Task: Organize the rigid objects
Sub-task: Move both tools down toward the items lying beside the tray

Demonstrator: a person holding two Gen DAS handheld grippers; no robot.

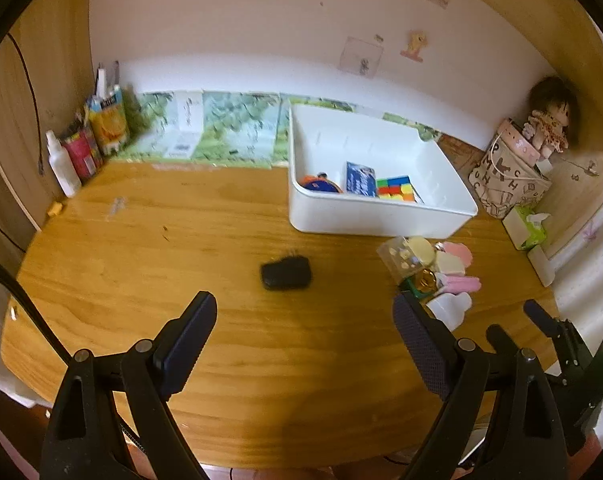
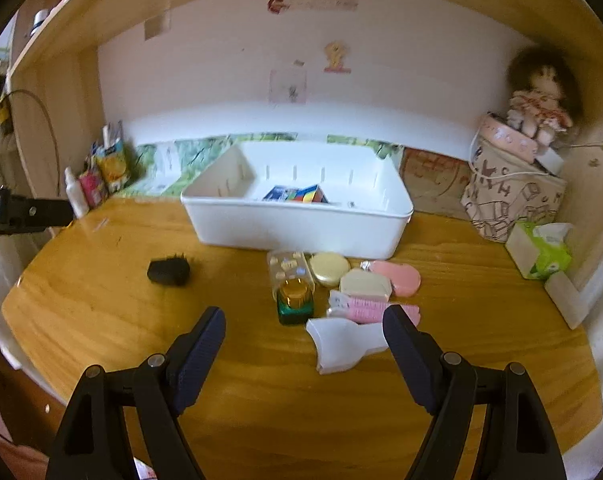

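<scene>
A white bin (image 1: 377, 216) (image 2: 293, 228) stands at the back of the wooden desk (image 1: 181, 320), holding a colour cube (image 1: 395, 188) (image 2: 311, 194), a blue card (image 1: 359, 178) and an orange-blue item (image 1: 321, 184). A small black object (image 1: 286, 273) (image 2: 168, 271) lies on the desk ahead of my left gripper (image 1: 305, 306), which is open and empty. In front of the bin sits a cluster: clear box (image 2: 287, 266), green jar (image 2: 295, 300), round cream case (image 2: 329, 268), pink cases (image 2: 395, 278), pink comb (image 2: 361, 308) and white piece (image 2: 341, 342). My right gripper (image 2: 305, 320) hangs open just before it.
Bottles and cartons (image 1: 89, 136) crowd the back left corner. A patterned bag with a doll (image 2: 513, 196) and a tissue box (image 2: 541, 252) stand at the right. Wooden side panels and a wall enclose the desk. The right gripper's body (image 1: 557, 332) shows at the left view's lower right.
</scene>
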